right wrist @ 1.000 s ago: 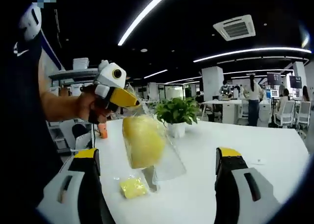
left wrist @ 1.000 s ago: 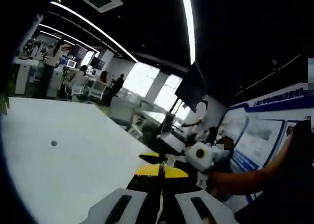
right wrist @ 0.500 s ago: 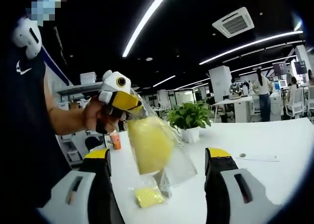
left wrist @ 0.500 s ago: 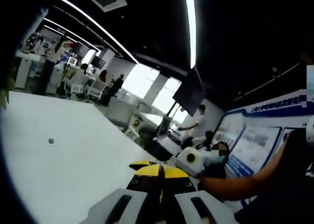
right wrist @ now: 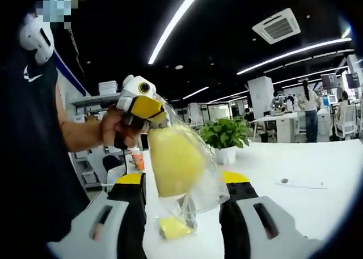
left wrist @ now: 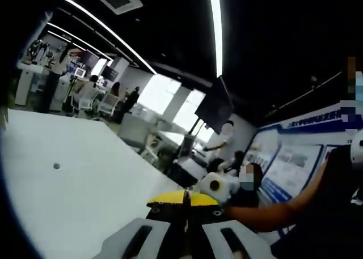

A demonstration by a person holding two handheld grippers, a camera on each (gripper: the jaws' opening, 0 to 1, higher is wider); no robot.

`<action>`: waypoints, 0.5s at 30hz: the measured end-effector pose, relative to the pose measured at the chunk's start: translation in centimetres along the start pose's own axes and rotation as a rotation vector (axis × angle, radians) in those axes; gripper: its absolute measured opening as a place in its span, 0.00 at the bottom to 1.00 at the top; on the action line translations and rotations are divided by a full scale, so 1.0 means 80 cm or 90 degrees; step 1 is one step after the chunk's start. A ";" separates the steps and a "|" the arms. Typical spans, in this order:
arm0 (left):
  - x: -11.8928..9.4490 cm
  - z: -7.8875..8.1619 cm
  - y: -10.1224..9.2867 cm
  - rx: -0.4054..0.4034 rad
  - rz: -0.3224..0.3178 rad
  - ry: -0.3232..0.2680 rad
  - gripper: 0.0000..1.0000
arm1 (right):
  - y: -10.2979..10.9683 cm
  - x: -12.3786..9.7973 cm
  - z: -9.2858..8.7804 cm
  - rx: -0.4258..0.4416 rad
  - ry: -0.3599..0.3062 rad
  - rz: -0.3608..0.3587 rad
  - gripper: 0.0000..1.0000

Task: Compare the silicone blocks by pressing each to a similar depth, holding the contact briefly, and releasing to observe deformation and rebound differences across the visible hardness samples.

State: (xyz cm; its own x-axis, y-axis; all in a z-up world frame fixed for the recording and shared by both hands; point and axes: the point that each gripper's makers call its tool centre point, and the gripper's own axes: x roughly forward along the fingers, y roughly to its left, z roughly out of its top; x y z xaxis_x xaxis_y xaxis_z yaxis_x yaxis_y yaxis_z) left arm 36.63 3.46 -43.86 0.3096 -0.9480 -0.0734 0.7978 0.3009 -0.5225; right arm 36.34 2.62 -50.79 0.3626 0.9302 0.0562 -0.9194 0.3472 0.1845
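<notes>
While held aloft: both grippers sit above the white table (right wrist: 317,202).
Right gripper (right wrist: 182,198): jaws apart, flanking the clear bag's (right wrist: 195,177) lower part; contact not certain.
Left gripper (right wrist: 142,109): jaws together, clamped on the bag's top edge.
Yellow silicone block (right wrist: 173,162): inside the hanging bag.
Small yellow block (right wrist: 173,228): on the table below.
Far: potted plant (right wrist: 226,137).

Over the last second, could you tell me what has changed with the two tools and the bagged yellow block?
The right tool has narrowed its jaws from wide apart until they flank the clear plastic bag holding a yellow silicone block; whether they touch it is unclear. The left tool stays shut on the bag's top, holding it hanging. The small yellow block stays on the white table.
</notes>
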 end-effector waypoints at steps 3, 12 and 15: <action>0.000 0.000 -0.001 -0.005 -0.003 -0.001 0.00 | 0.001 0.000 0.007 0.001 -0.009 0.004 0.45; 0.003 0.004 -0.003 -0.012 -0.005 -0.006 0.00 | 0.004 -0.005 0.017 0.000 -0.018 0.010 0.38; 0.002 0.004 -0.006 -0.018 -0.009 -0.008 0.00 | 0.010 -0.006 0.018 0.002 -0.015 0.025 0.30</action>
State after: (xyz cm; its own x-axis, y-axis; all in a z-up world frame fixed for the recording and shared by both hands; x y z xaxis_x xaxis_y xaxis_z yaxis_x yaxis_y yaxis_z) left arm 36.44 3.22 -43.36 0.3048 -0.9508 -0.0558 0.7875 0.2845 -0.5467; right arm 35.63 2.31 -49.28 0.3292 0.9402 0.0875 -0.9327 0.3094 0.1853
